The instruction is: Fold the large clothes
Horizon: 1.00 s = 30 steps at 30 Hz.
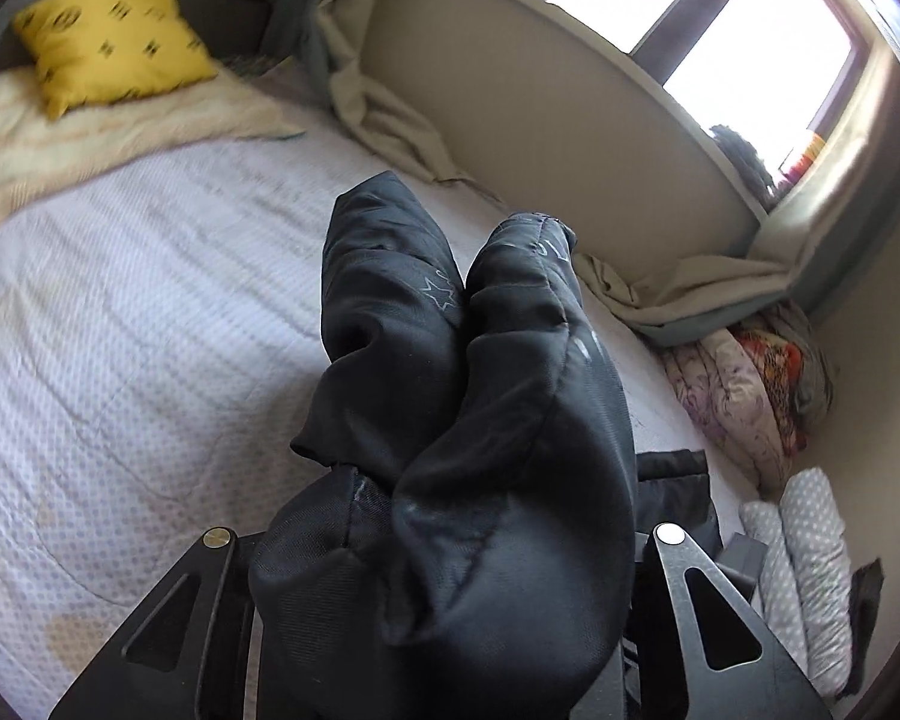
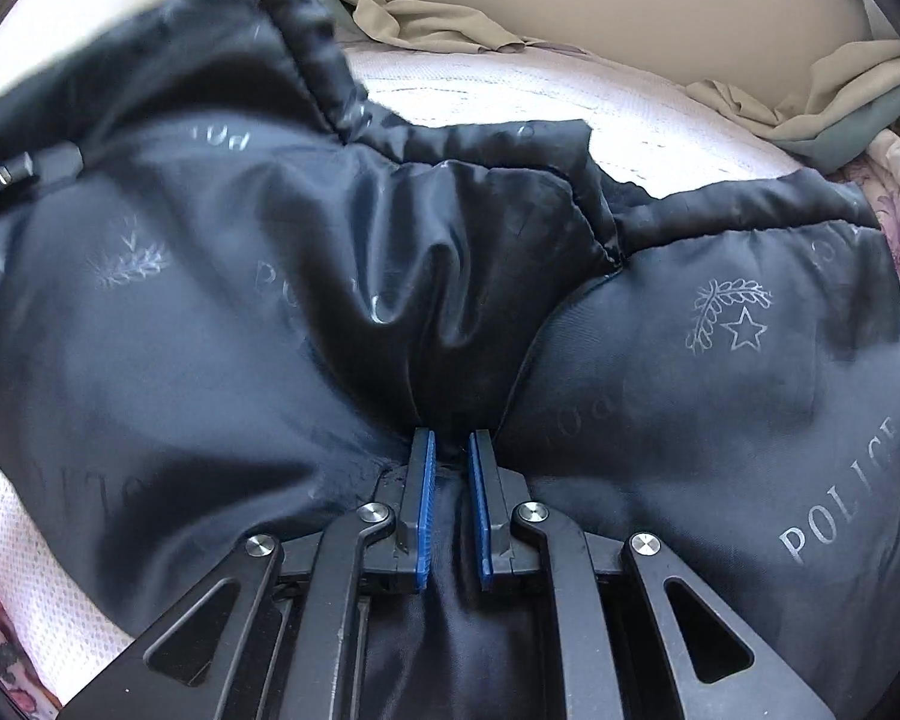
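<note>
Across the white quilted bed [image 2: 510, 96], sprawled from nine to three o'clock in the right wrist view: black padded jacket [image 2: 210, 312], lining side up, printed with stars and lettering; right hand-held gripper [image 2: 450, 450] at six o'clock, blue pads [image 2: 424, 510] drawn close on a ridge of the lining, pinching a thin fold; hem edge puckered at twelve o'clock, bare bed beyond it.

At centre of the left wrist view: a bunched, puffy length of the same jacket [image 1: 450, 420], rising from six o'clock toward twelve, draped over the left hand-held gripper [image 1: 444, 630]; only the outer arms visible at seven and five o'clock, fingertips buried, so cannot tell whether pressed on cloth or merely under it; yellow cushion [image 1: 114, 42] at ten o'clock, folded bedding [image 1: 750, 396] at four o'clock, window [image 1: 750, 30] at two o'clock.

Risks, as judgement: slick lining sliding out of the right pinch, since only a slim fold is caught; padded bulk slumping off the left side if that grip is shallow; uneven lift between the two hands twisting the garment and leaving a crooked, lumpy fold; loose end dragging the bed cover along.
</note>
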### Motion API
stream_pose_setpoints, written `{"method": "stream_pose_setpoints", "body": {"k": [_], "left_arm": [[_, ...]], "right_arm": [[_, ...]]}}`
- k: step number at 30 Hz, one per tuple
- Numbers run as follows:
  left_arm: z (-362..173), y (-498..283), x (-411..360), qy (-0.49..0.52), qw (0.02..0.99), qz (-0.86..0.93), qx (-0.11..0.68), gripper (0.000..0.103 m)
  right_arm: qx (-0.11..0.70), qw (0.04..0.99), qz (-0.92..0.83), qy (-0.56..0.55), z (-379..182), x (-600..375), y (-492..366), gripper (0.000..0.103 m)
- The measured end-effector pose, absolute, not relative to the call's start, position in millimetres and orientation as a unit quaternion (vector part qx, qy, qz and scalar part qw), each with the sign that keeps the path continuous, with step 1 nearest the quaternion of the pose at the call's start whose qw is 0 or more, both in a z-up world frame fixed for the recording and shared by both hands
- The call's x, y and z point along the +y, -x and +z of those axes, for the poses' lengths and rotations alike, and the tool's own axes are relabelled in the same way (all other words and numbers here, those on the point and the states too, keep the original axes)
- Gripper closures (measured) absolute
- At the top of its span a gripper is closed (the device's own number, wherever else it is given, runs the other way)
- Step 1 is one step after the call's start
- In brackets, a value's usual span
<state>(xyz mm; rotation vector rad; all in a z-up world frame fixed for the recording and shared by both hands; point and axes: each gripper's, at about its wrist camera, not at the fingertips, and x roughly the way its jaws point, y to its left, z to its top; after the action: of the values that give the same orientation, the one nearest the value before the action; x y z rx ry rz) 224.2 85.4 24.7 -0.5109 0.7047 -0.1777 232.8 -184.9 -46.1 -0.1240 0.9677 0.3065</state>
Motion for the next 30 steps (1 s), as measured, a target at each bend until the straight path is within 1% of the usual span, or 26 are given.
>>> {"method": "stream_pose_setpoints", "body": {"k": [4, 7, 14, 20, 22, 25, 28, 30], "left_arm": [[57, -218, 41, 0.178, 0.922, -0.102, 0.328, 0.069], [71, -214, 6, 0.126, 0.932, -0.110, 0.322, 0.069], [88, -214, -60, 0.050, 0.939, -0.117, 0.320, 0.069], [101, -209, -117, -0.023, 0.943, -0.121, 0.311, 0.068], [99, -204, -136, -0.050, 0.942, -0.125, 0.308, 0.067], [94, -195, -165, -0.090, 0.940, -0.130, 0.302, 0.066], [83, -190, -196, -0.129, 0.935, -0.134, 0.300, 0.064], [72, -189, -214, -0.158, 0.931, -0.133, 0.302, 0.063]], "right_arm": [[0.469, 0.869, 0.149, 0.042, -48, -190, -237, 0.098], [0.475, 0.866, 0.152, 0.027, -48, -197, -240, 0.099], [0.493, 0.851, 0.176, -0.033, -47, -217, -249, 0.102], [0.524, 0.805, 0.216, -0.175, -36, -273, -255, 0.102], [0.524, 0.792, 0.212, -0.229, -27, -301, -250, 0.099], [0.514, 0.793, 0.180, -0.273, -10, -348, -239, 0.094], [0.484, 0.804, 0.134, -0.319, 7, -404, -225, 0.084], [0.459, 0.803, 0.115, -0.363, 16, -440, -215, 0.075]]}}
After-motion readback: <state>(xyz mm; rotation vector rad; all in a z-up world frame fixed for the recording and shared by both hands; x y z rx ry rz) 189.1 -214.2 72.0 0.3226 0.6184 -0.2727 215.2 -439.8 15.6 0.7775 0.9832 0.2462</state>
